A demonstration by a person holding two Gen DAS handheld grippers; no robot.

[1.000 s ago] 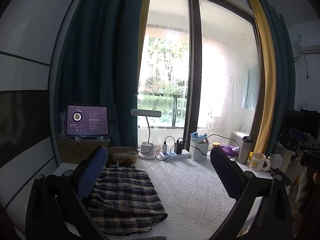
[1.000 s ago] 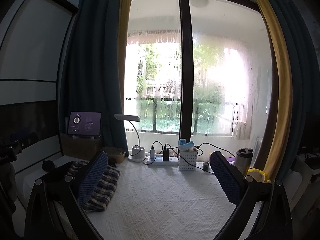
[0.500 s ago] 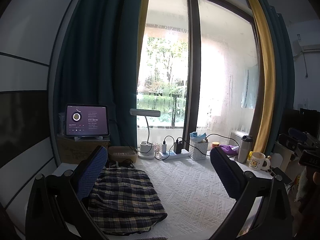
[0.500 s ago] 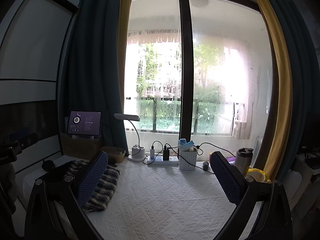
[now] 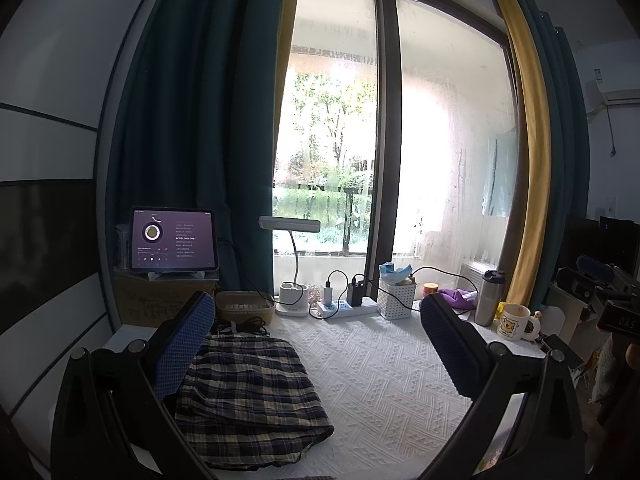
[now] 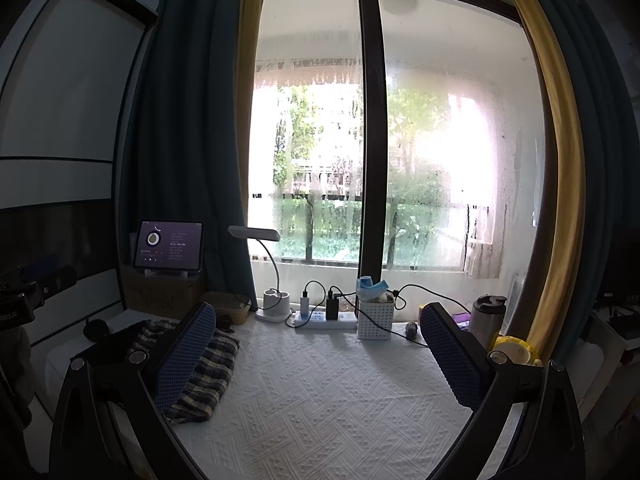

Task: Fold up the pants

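Note:
Dark plaid pants lie folded into a compact rectangle on the left part of the white textured cloth. My left gripper is held above the table, open and empty, its left blue pad overlapping the pants' left edge in view. In the right wrist view the same pants sit at the far left, partly hidden behind the left pad. My right gripper hangs open and empty over the bare cloth, to the right of the pants.
Along the window stand a tablet on a cardboard box, a small basket, a desk lamp, a power strip with cables, a white mesh holder, a steel bottle and a mug.
Almost nothing differs. Both grippers stay open above the table, with only a very slight drift of view; the folded pants lie still.

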